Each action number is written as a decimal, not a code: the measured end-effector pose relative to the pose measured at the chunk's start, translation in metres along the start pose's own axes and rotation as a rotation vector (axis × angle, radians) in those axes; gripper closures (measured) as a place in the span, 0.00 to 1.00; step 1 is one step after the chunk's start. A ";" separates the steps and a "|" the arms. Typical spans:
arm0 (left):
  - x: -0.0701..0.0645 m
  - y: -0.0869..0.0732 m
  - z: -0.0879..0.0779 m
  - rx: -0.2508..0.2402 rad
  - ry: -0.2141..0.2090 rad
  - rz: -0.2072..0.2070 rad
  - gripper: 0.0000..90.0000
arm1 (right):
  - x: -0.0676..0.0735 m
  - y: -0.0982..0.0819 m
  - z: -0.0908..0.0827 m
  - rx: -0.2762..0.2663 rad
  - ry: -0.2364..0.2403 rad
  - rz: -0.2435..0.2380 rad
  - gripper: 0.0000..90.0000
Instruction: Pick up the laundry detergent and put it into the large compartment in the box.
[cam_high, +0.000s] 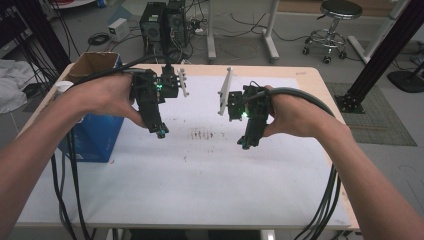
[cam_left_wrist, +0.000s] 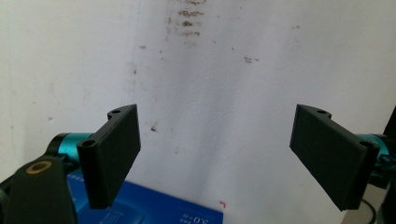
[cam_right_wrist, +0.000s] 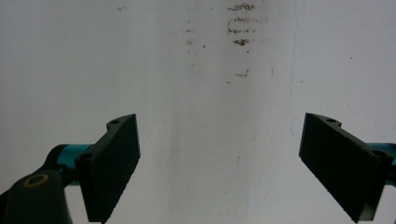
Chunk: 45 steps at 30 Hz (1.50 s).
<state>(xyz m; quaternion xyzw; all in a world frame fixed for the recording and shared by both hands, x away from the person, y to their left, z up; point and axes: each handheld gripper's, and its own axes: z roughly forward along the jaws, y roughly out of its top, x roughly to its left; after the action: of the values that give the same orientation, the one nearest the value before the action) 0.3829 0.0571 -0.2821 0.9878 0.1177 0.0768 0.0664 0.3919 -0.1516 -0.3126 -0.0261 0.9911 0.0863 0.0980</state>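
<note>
The counter (cam_high: 305, 80) is carrying a white sheet (cam_high: 200, 175) that is covering most of its top, and the person is holding both tools above it, well apart from each other. At the counter's left edge a blue box (cam_high: 95, 135) is sitting with an open cardboard box (cam_high: 92, 62) behind it; the blue box is also showing at the bottom of the left gripper view, just under the jaws. A patch of brown smudges (cam_high: 202, 134) is marking the sheet between the two tools.

The left hand-held gripper (cam_left_wrist: 215, 154) is hovering with its jaws spread wide and nothing between them. The right hand-held gripper (cam_right_wrist: 219, 163) is likewise gaping wide and empty over bare sheet.

This is probably a ready pose. To do it well, the person should be keeping both tools level and the jaws wide, and watching that the trailing cables (cam_high: 325, 200) are not snagging on the counter's edge. The blue box is the nearest thing for the left tool to reach.
</note>
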 end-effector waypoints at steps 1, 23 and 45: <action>-0.001 0.000 0.004 0.002 -0.005 0.001 0.18 | 0.000 0.000 0.000 0.002 -0.001 0.000 0.13; -0.017 0.006 0.040 0.033 -0.035 0.031 0.18 | -0.001 0.002 0.000 0.001 -0.004 0.002 0.13; -0.018 0.006 0.038 0.033 -0.036 0.035 0.18 | 0.002 0.004 -0.001 0.004 -0.006 -0.006 0.13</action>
<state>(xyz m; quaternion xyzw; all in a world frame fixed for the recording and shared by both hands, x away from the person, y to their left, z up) 0.3733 0.0427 -0.3211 0.9920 0.1004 0.0581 0.0508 0.3896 -0.1479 -0.3115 -0.0288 0.9909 0.0839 0.1015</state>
